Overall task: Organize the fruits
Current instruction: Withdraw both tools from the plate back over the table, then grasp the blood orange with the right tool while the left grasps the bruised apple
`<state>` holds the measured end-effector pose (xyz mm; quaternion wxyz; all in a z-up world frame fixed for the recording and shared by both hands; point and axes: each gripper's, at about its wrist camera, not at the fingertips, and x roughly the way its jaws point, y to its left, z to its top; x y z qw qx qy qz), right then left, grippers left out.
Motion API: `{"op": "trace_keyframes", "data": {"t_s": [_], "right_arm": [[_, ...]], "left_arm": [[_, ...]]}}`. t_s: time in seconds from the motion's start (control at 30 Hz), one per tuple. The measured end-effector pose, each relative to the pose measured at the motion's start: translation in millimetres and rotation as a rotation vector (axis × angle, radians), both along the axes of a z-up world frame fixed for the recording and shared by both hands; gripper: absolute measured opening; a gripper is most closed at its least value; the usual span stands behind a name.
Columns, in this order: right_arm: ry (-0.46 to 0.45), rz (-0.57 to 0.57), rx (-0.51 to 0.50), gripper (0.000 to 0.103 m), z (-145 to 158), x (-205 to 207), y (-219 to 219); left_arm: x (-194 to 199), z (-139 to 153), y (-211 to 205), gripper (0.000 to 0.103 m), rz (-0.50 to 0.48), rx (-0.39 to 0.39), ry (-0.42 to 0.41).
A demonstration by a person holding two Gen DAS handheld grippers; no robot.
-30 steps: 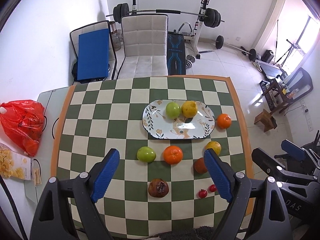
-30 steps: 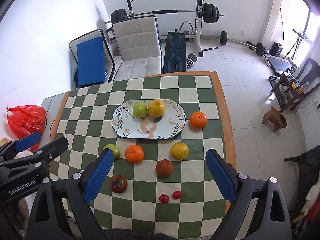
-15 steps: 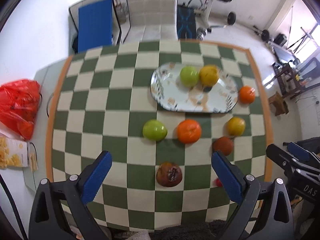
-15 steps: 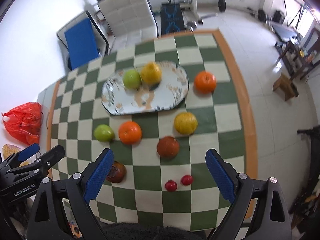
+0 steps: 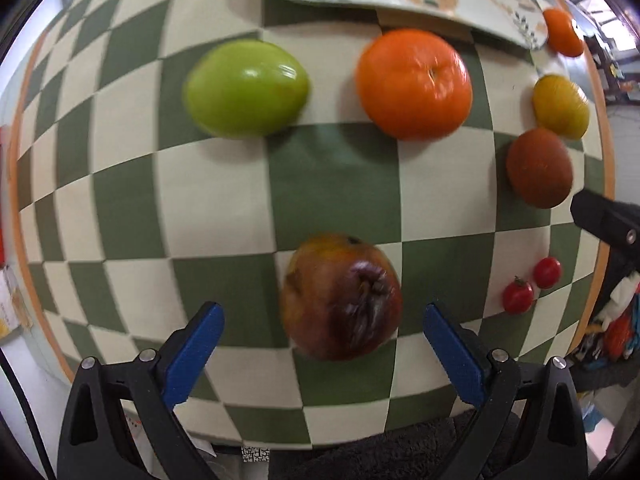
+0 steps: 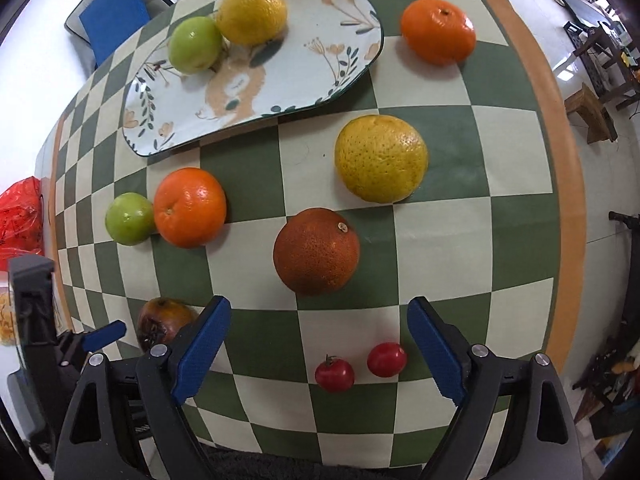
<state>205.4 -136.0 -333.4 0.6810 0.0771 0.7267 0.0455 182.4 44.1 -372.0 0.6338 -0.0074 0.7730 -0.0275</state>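
Two grippers hang low over the green-and-cream checkered table (image 6: 516,184), each with its blue-padded fingers spread wide and holding nothing. The left gripper (image 5: 320,316) frames a bruised, brown-purple wrinkled fruit (image 5: 341,297), which sits between the fingertips without touching either pad. Beyond its left finger lies a glossy green apple (image 5: 245,88); beyond the right finger, a bright orange tangerine (image 5: 414,83). Further out on the right finger's side are a dark reddish-brown orange (image 5: 539,167) and a yellow-green citrus (image 5: 561,106).

The right gripper (image 6: 318,312) has two small red cherry tomatoes (image 6: 360,366) lying between its fingers, nearer the right one, and the reddish-brown orange just ahead of the tips. Further ahead stands a white oval plate painted with leaves (image 6: 320,72), carrying a second green apple (image 6: 195,44) and a knobbly yellow citrus (image 6: 252,10) that touch each other. Another tangerine (image 6: 438,31) rests beside the plate, on the right finger's side.
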Motion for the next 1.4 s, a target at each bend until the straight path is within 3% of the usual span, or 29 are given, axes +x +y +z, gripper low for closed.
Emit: {"op": "trace_keyframes", "data": {"t_s": [0.03, 0.07, 0.1, 0.23, 0.3, 0.37, 0.57, 0.83, 0.97, 1.07, 1.1, 1.13, 1.2, 1.27, 1.37, 1.4], "right_arm": [[0.005, 0.001, -0.007, 0.092, -4.0, 2.1, 0.9], [0.01, 0.0, -0.009, 0.091, -6.4, 4.4, 1.5], [0.014, -0.002, -0.01, 0.09, -9.7, 7.0, 2.4], [0.029, -0.013, -0.01, 0.081, -29.1, 17.9, 6.7], [0.033, -0.014, -0.002, 0.066, -38.0, 22.2, 7.9], [0.05, -0.011, 0.013, 0.058, -46.0, 23.0, 10.3], [0.104, 0.056, 0.041, 0.058, -50.4, 1.7, 23.9], [0.117, 0.056, 0.049, 0.055, -62.1, -5.0, 31.2], [0.073, 0.061, 0.056, 0.053, -45.2, 1.5, 27.4], [0.004, 0.068, 0.06, 0.05, -19.2, 13.0, 26.2], [-0.017, 0.069, 0.066, 0.037, -11.2, 18.7, 25.3], [-0.04, 0.07, 0.083, 0.034, 0.2, 27.5, 25.3], [-0.065, 0.083, 0.089, 0.034, 14.9, 45.4, 24.0], [-0.021, 0.09, 0.097, 0.035, 14.6, 61.9, 25.1], [0.0, 0.084, 0.119, 0.04, 6.1, 71.4, 25.1], [0.004, 0.078, 0.128, 0.046, 1.2, 72.3, 25.1]], "left_arm": [[0.3, -5.6, -3.2, 0.089, -0.014, 0.003, 0.0], [-0.1, -10.5, -5.0, 0.068, -0.023, 0.011, 0.004], [0.0, -13.5, -6.2, 0.063, -0.022, -0.01, 0.011], [0.0, -7.0, -5.2, 0.062, -0.015, 0.015, -0.029], [2.8, -5.2, 1.1, 0.062, 0.016, 0.01, -0.035], [6.9, -4.7, 7.2, 0.062, 0.043, 0.012, -0.041], [-0.4, -10.3, 12.6, 0.063, 0.1, -0.016, -0.033], [-5.5, -16.0, 9.6, 0.062, 0.106, -0.015, -0.032], [12.3, 11.2, 10.2, 0.062, 0.112, -0.014, -0.068], [12.6, 40.0, 14.2, 0.062, 0.127, -0.058, -0.117], [18.2, 53.3, 14.8, 0.062, 0.133, -0.076, -0.144], [25.8, 67.6, 14.9, 0.062, 0.136, -0.092, -0.175], [41.8, 86.5, 14.4, 0.062, 0.133, -0.104, -0.222], [60.1, 98.5, 15.3, 0.062, 0.127, -0.095, -0.261], [82.7, 102.2, 24.0, 0.062, 0.133, -0.092, -0.275], [87.1, 101.8, 27.0, 0.062, 0.133, -0.091, -0.273]]}}
